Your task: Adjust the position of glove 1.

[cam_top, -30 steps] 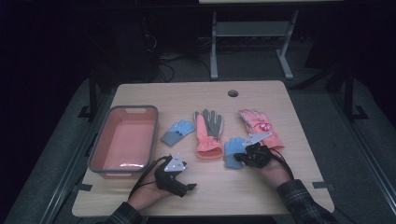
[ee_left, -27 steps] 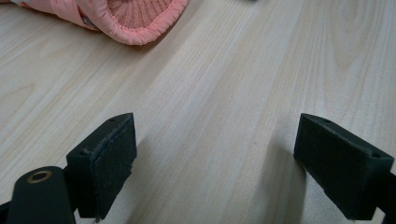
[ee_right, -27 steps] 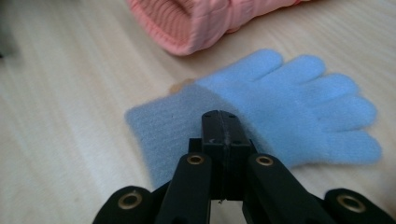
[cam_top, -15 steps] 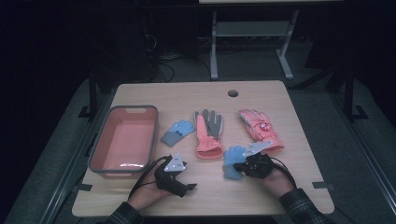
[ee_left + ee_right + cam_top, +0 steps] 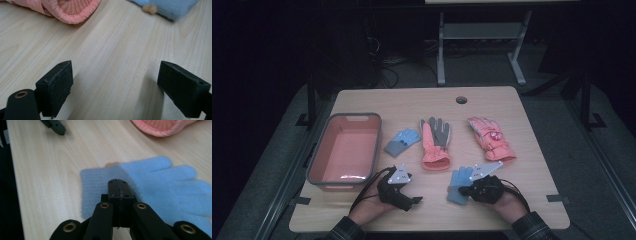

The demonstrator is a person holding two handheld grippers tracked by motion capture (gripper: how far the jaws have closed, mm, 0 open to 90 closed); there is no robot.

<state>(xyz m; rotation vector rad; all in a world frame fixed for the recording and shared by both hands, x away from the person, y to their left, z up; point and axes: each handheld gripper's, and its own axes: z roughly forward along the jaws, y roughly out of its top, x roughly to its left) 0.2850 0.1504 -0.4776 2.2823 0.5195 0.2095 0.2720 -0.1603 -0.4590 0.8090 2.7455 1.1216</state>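
I see the red bin at about nine o'clock on the table; its inside looks bare, with only a glare streak on the floor near the front wall. My right gripper sits at five o'clock near the front edge, its jaws clenched flat on the cuff area of a light blue knit glove. In the right gripper view that glove lies flat on the wood, fingers spread away, soft and fuzzy, with a small tan spot at its far edge. My left gripper rests at seven o'clock, jaws released and wide apart over bare wood. A second small blue glove lies just beside the bin. A pink-and-grey glove lies at centre, and a pink padded glove at two o'clock.
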